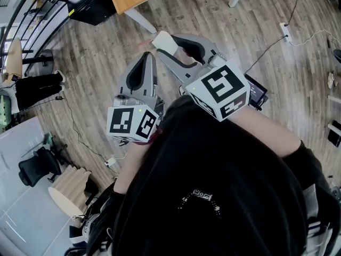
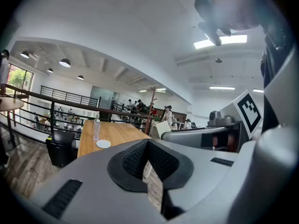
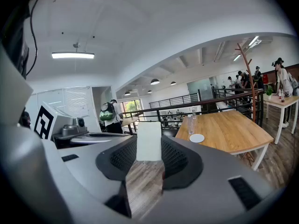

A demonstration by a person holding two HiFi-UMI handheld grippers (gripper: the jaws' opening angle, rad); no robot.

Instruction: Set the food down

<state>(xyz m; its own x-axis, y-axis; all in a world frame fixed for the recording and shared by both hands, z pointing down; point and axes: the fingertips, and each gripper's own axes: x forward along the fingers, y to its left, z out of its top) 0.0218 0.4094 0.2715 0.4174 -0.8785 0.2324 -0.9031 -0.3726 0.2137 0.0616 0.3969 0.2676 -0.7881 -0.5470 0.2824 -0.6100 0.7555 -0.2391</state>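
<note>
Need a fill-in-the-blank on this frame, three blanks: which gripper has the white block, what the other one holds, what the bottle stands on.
1. The white block is clamped between the jaws of the ___ gripper.
2. The left gripper has its jaws together and holds ___.
3. The clear bottle and the small white disc stand on a ___ table.

Missing words: right; nothing; wooden.
</note>
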